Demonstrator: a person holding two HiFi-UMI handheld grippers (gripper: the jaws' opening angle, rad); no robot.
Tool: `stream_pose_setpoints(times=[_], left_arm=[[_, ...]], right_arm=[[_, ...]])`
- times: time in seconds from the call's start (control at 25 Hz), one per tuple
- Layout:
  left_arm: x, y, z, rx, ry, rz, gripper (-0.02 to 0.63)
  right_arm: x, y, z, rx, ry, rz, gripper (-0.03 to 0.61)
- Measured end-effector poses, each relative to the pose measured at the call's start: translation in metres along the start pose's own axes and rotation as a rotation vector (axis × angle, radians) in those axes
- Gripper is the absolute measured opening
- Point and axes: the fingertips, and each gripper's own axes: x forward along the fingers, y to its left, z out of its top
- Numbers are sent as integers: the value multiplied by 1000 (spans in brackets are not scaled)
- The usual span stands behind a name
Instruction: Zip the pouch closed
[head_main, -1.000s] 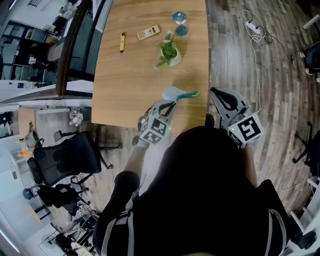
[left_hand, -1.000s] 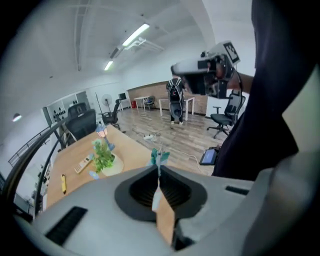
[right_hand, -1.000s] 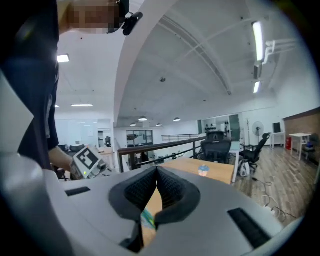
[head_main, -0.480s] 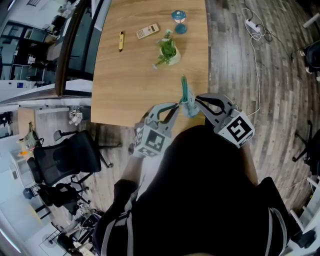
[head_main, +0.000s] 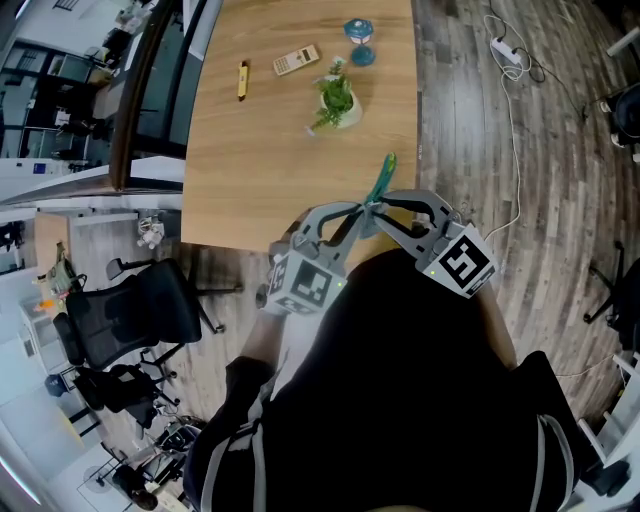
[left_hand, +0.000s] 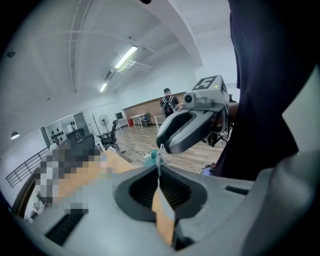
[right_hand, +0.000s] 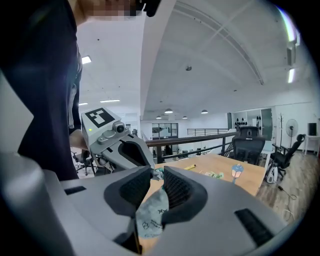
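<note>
Pale-blue, star-printed fabric pouch (head_main: 381, 181) hangs in the air over the near edge of the light wooden table (head_main: 260, 150), pinched from both sides, presumably to keep the zip line taut. The right gripper (head_main: 386, 204) is clamped on the cloth body. The left gripper (head_main: 352, 214) is closed on a thin pale edge, likely the zip end. Both angle inward, tips nearly meeting.

An open-plan office: black swivel chairs (head_main: 140, 310), a long wooden surface (head_main: 260, 140), strip ceiling lights (left_hand: 125, 56), a mezzanine railing (right_hand: 191, 139).
</note>
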Motion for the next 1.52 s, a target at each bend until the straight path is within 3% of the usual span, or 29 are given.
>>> stream_pose_setpoints(times=[0.6,1.12,1.52], left_arm=[[4,-6,-1,-6,-12,-13,9],[2,1,3,-36,-34,-8,9],[4,0,8,-37,-43,-6,9]], right_arm=[[3,1,-3,-29,22,6,90],[4,-2,-1,-159,59,-48,17],[-1,-4,1,-154,48,-48,15]])
